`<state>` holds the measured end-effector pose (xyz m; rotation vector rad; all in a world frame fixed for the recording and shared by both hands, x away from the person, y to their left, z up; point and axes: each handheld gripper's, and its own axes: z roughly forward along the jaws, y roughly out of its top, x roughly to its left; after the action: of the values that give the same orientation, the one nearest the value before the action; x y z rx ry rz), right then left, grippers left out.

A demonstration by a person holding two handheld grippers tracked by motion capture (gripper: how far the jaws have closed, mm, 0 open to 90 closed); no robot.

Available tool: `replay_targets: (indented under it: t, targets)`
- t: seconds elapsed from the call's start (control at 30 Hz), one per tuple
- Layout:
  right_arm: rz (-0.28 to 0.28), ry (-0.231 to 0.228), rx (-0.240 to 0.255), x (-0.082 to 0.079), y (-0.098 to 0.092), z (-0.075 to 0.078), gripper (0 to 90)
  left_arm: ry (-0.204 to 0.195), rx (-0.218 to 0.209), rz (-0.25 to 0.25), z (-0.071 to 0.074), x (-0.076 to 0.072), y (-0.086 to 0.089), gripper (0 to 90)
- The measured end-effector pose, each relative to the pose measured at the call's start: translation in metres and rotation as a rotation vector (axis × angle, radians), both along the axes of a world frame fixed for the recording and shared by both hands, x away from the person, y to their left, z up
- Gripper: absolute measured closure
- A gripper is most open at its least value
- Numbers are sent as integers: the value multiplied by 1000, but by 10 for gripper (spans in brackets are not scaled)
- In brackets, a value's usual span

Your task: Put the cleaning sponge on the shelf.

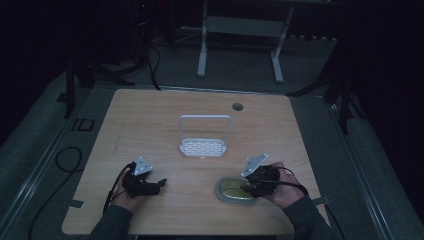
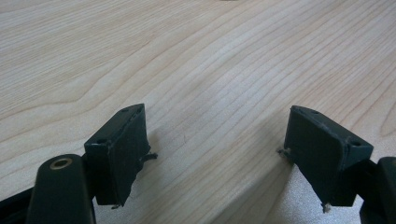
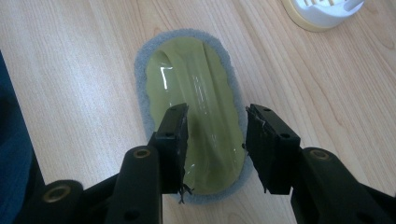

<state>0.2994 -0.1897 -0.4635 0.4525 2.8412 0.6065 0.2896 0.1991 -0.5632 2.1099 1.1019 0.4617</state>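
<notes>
A: Right gripper is poised over the green scrubbing pad, jaws spread either side of its raised handle, not yet pinching. The pad lies flat near the table's front edge.

B: Looks like the grasp step. Next move, I'd say: lower and close squarely on that ridge.

A: Left gripper idles, jaws wide, over bare wooden table.

B: White rack waits mid-table. The room is dim, with a desk frame behind.
</notes>
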Motion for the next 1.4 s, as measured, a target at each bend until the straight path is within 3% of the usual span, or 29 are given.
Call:
replay_targets:
  t: [1.4]
  targets:
    - [74,54,-92,10,15,0,609,1,0,0,0,0,0,217]
